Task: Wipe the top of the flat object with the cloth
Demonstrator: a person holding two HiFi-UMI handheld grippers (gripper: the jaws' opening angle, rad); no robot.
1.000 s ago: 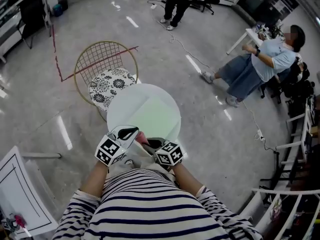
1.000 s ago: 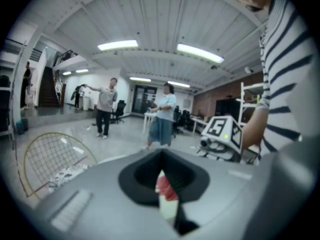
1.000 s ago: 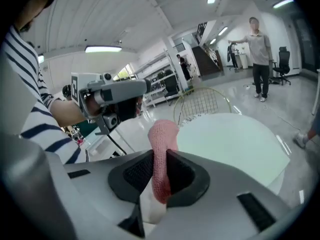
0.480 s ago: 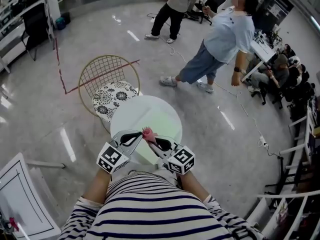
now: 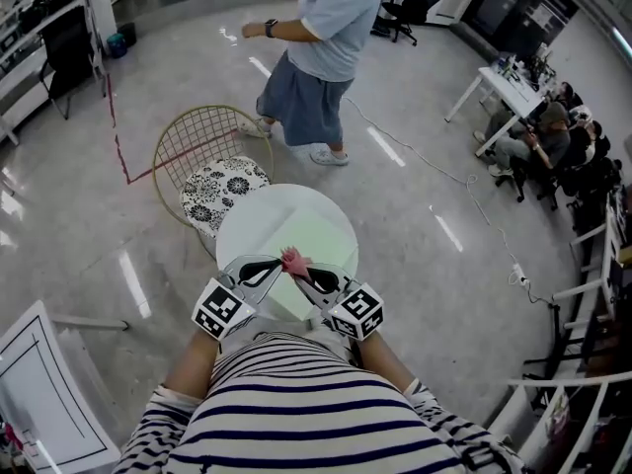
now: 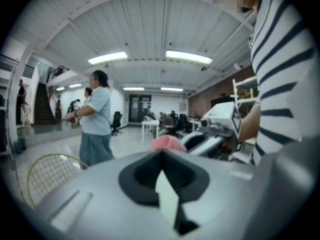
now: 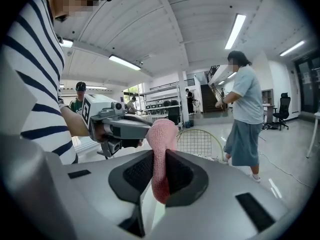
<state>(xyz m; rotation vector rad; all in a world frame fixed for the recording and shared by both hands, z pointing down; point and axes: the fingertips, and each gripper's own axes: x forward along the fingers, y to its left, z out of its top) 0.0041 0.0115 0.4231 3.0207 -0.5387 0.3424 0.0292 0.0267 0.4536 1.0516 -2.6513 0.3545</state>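
Note:
A pale green flat sheet (image 5: pixel 308 233) lies on the round white table (image 5: pixel 245 227) in front of me. Both grippers hover over the table's near edge with their tips almost meeting. My right gripper (image 5: pixel 302 275) is shut on a pink cloth (image 5: pixel 292 259). In the right gripper view the cloth (image 7: pixel 161 149) is pinched between the jaws of that gripper (image 7: pixel 160 176) and sticks up beyond them. My left gripper (image 5: pixel 275 267) is shut with nothing between its jaws. In the left gripper view the cloth (image 6: pixel 169 143) shows just past the tips of the left gripper (image 6: pixel 162 159).
A gold wire chair (image 5: pixel 202 131) with a patterned cushion stands behind the table on the left. A person in light blue (image 5: pixel 318 57) walks on the floor beyond it. A white board (image 5: pixel 39 388) lies at lower left. Desks with seated people (image 5: pixel 533 117) stand at the right.
Both grippers have risen from my lap to the table's near edge, the pink cloth coming up with the right one. The person in light blue has walked from the right to behind the chair.

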